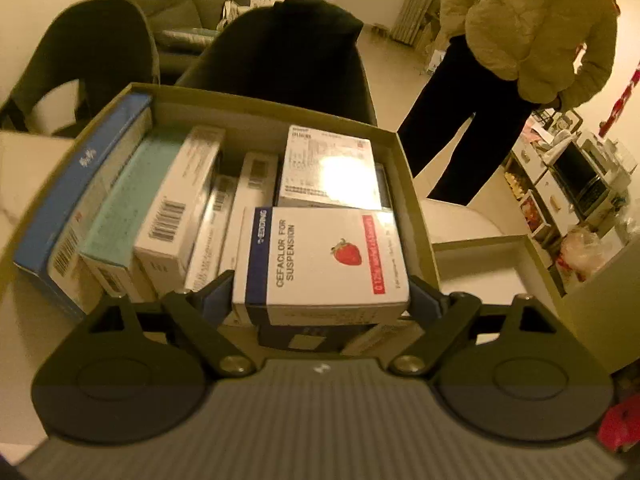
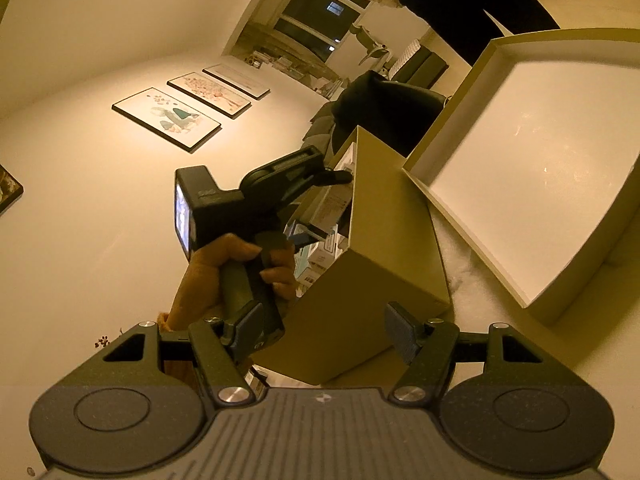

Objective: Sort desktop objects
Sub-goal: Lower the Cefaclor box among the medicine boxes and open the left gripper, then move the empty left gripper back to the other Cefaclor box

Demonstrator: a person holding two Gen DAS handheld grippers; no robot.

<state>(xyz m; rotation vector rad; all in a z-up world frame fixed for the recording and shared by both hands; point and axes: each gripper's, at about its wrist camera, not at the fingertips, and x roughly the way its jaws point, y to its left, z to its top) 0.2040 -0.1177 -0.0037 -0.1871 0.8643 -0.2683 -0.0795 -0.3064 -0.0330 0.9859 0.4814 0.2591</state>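
My left gripper [image 1: 320, 299] is shut on a white Cefaclor box with a strawberry picture [image 1: 324, 264], one pad on each short side. It hangs over the near right part of an olive cardboard storage box [image 1: 416, 204] packed with several medicine boxes, among them a mint one [image 1: 120, 208] and a blue one [image 1: 76, 184]. In the right wrist view my right gripper [image 2: 323, 336] stands open around the near corner of the same storage box [image 2: 360, 300]; its left pad is clear of the wall. A hand [image 2: 224, 264] holds the left gripper above the box.
The box's open lid [image 2: 520, 160] lies inner side up beside the storage box on the white table [image 1: 36, 176]. Two dark chairs [image 1: 288, 52] stand behind the table. A person in a pale puffer jacket [image 1: 532, 20] stands at the far right by shelves.
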